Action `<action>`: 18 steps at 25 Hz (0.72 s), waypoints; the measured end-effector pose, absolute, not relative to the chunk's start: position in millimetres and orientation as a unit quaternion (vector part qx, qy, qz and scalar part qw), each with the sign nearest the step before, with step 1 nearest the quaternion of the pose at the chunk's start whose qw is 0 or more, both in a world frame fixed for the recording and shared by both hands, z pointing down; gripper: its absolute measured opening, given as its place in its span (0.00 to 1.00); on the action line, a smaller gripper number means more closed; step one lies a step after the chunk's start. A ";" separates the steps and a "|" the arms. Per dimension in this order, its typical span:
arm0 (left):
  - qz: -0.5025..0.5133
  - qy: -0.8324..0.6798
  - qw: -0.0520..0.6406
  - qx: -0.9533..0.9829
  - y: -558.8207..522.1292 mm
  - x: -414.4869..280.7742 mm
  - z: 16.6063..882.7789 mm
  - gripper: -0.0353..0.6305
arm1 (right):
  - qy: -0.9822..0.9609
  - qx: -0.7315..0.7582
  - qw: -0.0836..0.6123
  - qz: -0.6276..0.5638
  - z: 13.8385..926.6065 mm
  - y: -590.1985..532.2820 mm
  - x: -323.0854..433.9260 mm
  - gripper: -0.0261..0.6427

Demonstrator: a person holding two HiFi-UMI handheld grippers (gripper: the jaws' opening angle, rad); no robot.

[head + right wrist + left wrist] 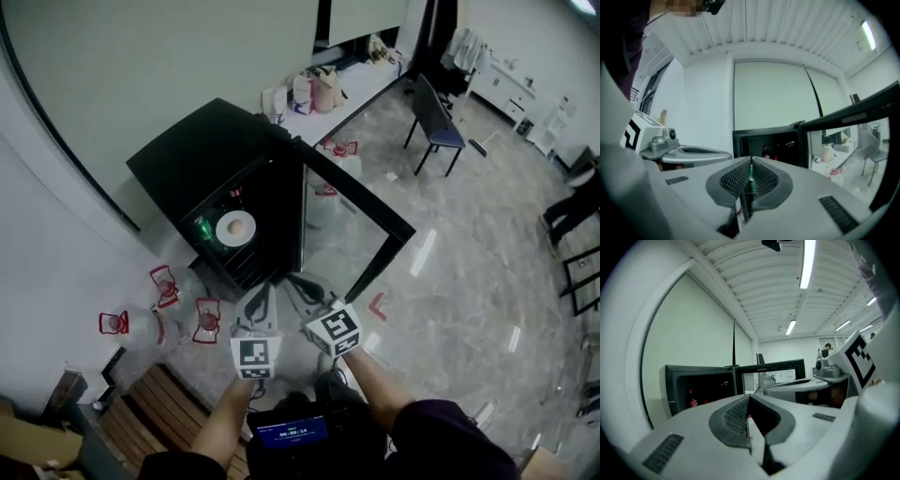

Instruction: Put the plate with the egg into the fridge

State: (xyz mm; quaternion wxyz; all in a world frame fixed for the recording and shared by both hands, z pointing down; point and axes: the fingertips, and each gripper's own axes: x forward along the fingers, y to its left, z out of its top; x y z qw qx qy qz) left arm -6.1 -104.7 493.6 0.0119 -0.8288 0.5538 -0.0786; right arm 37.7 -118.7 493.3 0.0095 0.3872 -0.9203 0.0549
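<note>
A white plate with an egg (235, 228) rests on a shelf inside the black mini fridge (202, 155), beside a green bottle (202, 229). The fridge door (361, 211) stands wide open to the right. Both grippers hover side by side just in front of the open fridge, apart from the plate. My left gripper (263, 292) (748, 400) is shut with nothing between its pads. The right gripper (297, 281) (751, 162) also has its pads together and holds nothing. Each gripper view looks at the dark fridge interior (701, 385) (771, 143).
Several clear water jugs with red handles (165, 286) stand on the floor left of the fridge, and more (339, 150) behind the door. A wooden pallet (155, 403) lies at the lower left. A chair (436, 117) and a cluttered table (323, 89) are farther back.
</note>
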 end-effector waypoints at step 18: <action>-0.077 0.407 0.016 -0.910 -94.2 264.2 471.9 0.07 | -0.847 0.528 0.035 0.047 489.5 -143.6 386.5 0.05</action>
